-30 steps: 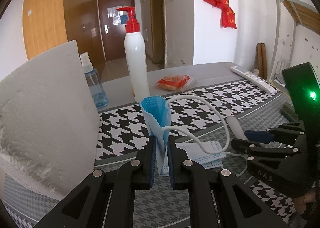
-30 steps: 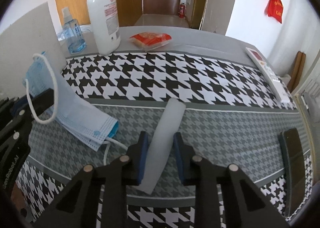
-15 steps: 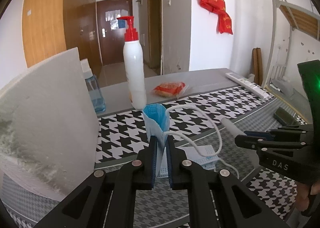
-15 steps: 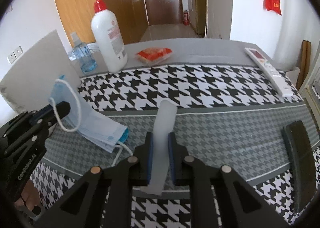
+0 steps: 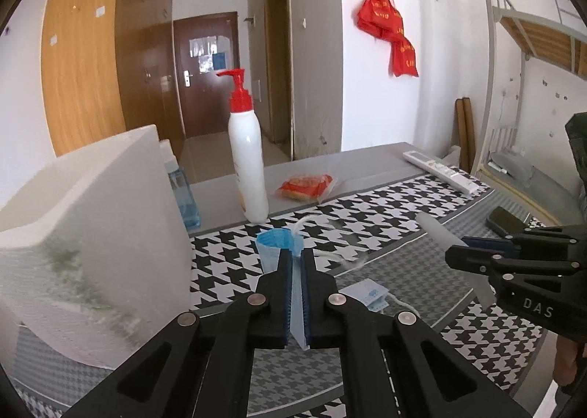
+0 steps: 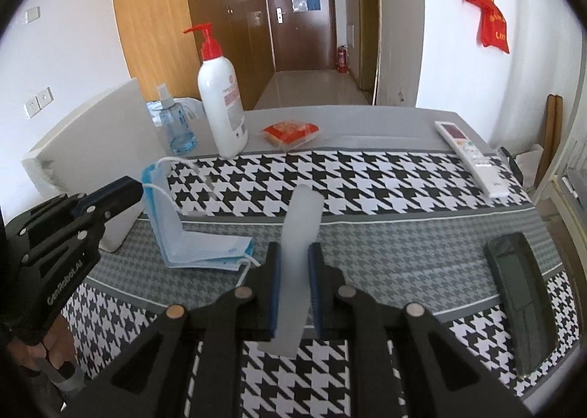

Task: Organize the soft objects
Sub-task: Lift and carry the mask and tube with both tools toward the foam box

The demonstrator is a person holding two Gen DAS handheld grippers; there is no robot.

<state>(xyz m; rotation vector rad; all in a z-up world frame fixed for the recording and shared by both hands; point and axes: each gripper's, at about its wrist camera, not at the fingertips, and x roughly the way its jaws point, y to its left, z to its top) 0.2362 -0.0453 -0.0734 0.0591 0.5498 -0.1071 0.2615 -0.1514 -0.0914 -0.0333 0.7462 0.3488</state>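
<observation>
Blue face mask (image 6: pixel 172 231), pleated, white ear loops, bent into an L: one end pulled up off the counter (image 6: pixel 367 124), other end lying flat on the grey houndstooth cloth (image 6: pixel 403 260) at about 9 o'clock in the right wrist view. Left gripper (image 5: pixel 296 267) pinched tight on the raised end, jaws having just squeezed the last bit closed, mask fabric sandwiched between the blue pads. Right gripper (image 6: pixel 294 260) clamped on a frosted translucent strip (image 6: pixel 299 234), soft-looking, poking out past the fingertips toward 12 o'clock and hanging below them too; what it really is, can't tell.

Only in the right wrist view: full shape of the mask on the cloth, dark phone-like slab (image 6: pixel 521 293) at 3 o'clock lying whole, red fire extinguisher (image 6: pixel 342 58) down the hallway, wall socket (image 6: pixel 38 101) at 9 o'clock. Only in the left wrist view: bunk bed frame (image 5: pixel 532 25) at 2 o'clock, plus the ragged broken face of the white foam block (image 5: pixel 99 253) at 9 o'clock.

Readable text: "DAS" on the right gripper's side seen from the left, "GenRobot.AI" on the left gripper's side seen from the right. Pump bottle (image 6: pixel 220 110) label too blurry. Same for the red bags (image 6: pixel 480 3) on the wall hook.
</observation>
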